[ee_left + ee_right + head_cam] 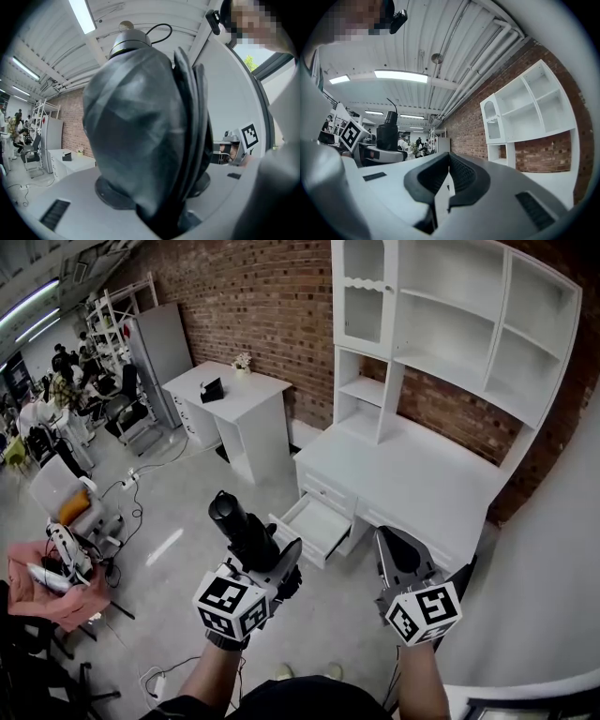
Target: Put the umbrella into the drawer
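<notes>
The folded black umbrella is in our left gripper. Its jaws stand wide and are clamped around the cloth body, and one end sticks out above them. The umbrella is still well apart from the open drawer of the white desk. The jaws of our right gripper are pressed together with nothing between them.

We think the main danger is at the drawer's mouth. The umbrella looks long next to the drawer, so if it comes in crosswise or tilted, one end can hit the drawer's front wall or the desk edge just above. The grip is on soft folded cloth, so the umbrella may slide or turn in the jaws on contact.

The floor between us and the desk is free for a direct approach. Cables lie on the floor at the left, and the drawer front projects toward us.
</notes>
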Available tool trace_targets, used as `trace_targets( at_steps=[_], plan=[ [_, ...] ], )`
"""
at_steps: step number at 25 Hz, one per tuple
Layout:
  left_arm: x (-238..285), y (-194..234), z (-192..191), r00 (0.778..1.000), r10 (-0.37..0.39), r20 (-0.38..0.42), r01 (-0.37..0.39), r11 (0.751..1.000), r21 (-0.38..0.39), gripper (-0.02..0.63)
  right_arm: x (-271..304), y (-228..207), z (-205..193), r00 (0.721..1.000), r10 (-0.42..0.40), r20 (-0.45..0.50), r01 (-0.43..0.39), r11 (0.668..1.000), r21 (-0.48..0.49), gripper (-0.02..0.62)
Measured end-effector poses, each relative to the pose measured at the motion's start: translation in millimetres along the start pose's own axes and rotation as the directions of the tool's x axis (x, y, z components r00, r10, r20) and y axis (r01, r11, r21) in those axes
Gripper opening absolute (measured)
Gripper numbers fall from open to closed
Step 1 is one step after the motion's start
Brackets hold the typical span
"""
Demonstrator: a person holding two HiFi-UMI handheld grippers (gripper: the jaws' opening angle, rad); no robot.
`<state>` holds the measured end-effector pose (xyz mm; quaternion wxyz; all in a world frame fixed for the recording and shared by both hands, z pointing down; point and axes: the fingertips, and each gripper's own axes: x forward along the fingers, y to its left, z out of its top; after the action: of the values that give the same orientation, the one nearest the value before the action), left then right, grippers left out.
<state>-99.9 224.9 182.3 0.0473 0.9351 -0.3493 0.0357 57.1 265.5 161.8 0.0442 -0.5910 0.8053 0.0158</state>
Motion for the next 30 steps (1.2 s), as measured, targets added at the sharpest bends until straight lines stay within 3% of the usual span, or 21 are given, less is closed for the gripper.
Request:
trace_targets(
  at_steps=[20, 30],
  plan=[
    [48.5, -40.4, -12.7, 0.999, 0.027, -0.034, -0.026, 0.999, 0.019, 0.219, -22.9, -57.2, -3.1, 0.999, 0.034, 0.041, -0.035, 0.999, 0.027, 0.005],
    [91.6, -15.3, -26.3, 0.999, -0.008, -0.046, 0.007, 1.0, -0.018, 0.219, 15.0, -80.0, -21.9, 1.0, 0.025, 0.009, -0.025, 0.999, 0.028, 0.005]
  ],
)
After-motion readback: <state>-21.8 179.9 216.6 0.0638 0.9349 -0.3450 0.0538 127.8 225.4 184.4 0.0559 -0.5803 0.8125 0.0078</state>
